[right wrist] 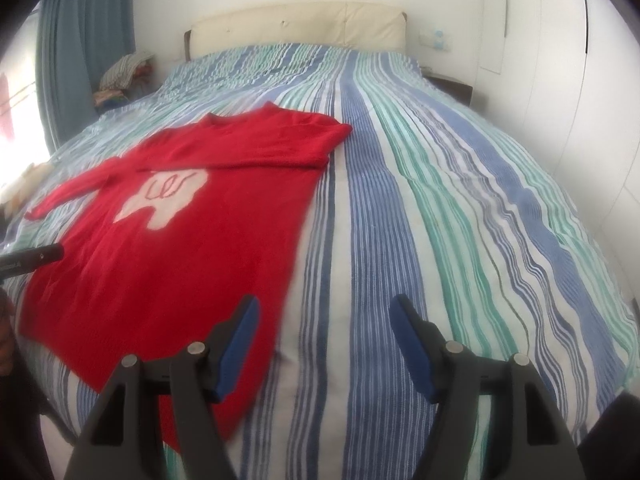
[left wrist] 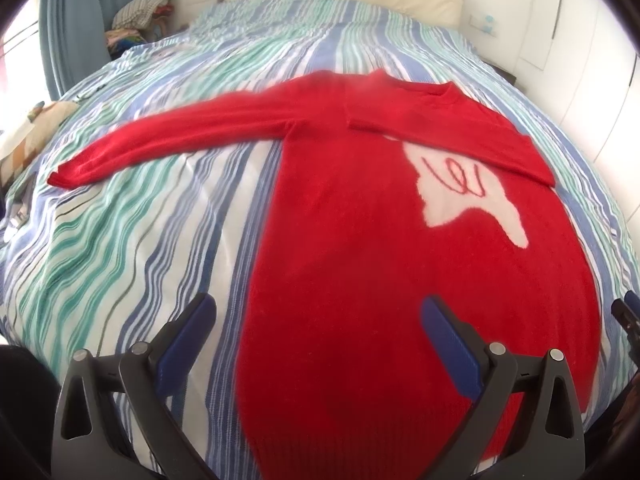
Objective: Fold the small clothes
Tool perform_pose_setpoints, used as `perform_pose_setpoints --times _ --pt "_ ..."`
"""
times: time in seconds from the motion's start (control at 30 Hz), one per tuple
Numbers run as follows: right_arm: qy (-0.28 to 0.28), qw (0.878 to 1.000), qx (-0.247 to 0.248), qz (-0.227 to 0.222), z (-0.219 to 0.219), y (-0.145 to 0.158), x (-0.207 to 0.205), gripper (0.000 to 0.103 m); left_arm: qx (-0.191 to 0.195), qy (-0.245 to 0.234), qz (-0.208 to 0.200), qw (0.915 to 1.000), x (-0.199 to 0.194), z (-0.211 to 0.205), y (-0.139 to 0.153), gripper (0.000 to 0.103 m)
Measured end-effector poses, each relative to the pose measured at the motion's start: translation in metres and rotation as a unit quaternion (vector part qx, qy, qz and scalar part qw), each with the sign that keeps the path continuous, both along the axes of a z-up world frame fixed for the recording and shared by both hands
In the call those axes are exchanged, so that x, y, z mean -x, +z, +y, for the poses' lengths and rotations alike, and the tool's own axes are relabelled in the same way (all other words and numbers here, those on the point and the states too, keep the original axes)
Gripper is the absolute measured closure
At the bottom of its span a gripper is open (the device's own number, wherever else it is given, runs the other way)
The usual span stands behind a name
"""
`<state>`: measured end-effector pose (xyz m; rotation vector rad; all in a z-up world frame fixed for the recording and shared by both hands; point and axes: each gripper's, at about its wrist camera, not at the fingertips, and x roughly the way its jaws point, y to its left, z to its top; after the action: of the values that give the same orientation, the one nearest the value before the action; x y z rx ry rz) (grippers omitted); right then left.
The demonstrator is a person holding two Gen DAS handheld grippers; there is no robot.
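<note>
One red sweater (left wrist: 352, 240) lies flat on the striped bedspread (right wrist: 460, 208), its body running from the foot edge of the bed toward the cream headboard (right wrist: 296, 26). One sleeve (left wrist: 168, 140) stretches straight out toward the curtain-side edge of the bed, its cuff stopping short of that edge; the other sleeve (right wrist: 256, 148) is folded across the chest, covering the top of the pale motif (right wrist: 164, 196) (red squiggles are knitted into it). The hem reaches almost to the foot edge.

The left gripper (left wrist: 320, 308) hangs over the lower part of the sweater with its jaws spread wide and nothing between the blue pads: one finger (left wrist: 188, 344) is over bare stripes beside the sweater's side edge, the other over red knit. The right gripper (right wrist: 324, 312) is also released, empty, straddling the sweater's other side edge, with one finger (right wrist: 236, 348) above the knit and one above the cover.

Most of the bedspread on the wardrobe side lies bare, from the sweater's edge to the far corner by the headboard. A pile of folded cloth (right wrist: 126, 68) sits off the head corner on the curtain side.
</note>
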<state>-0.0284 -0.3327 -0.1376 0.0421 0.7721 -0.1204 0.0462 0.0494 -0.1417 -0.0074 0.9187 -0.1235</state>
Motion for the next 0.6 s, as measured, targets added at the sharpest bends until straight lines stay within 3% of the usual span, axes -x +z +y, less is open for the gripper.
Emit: perform_pose_setpoints --times 0.6 --pt "0.012 1.0 -0.001 -0.003 0.007 0.0 0.0014 0.036 -0.001 0.0 0.001 1.0 0.0003 -0.0001 -0.001 0.001"
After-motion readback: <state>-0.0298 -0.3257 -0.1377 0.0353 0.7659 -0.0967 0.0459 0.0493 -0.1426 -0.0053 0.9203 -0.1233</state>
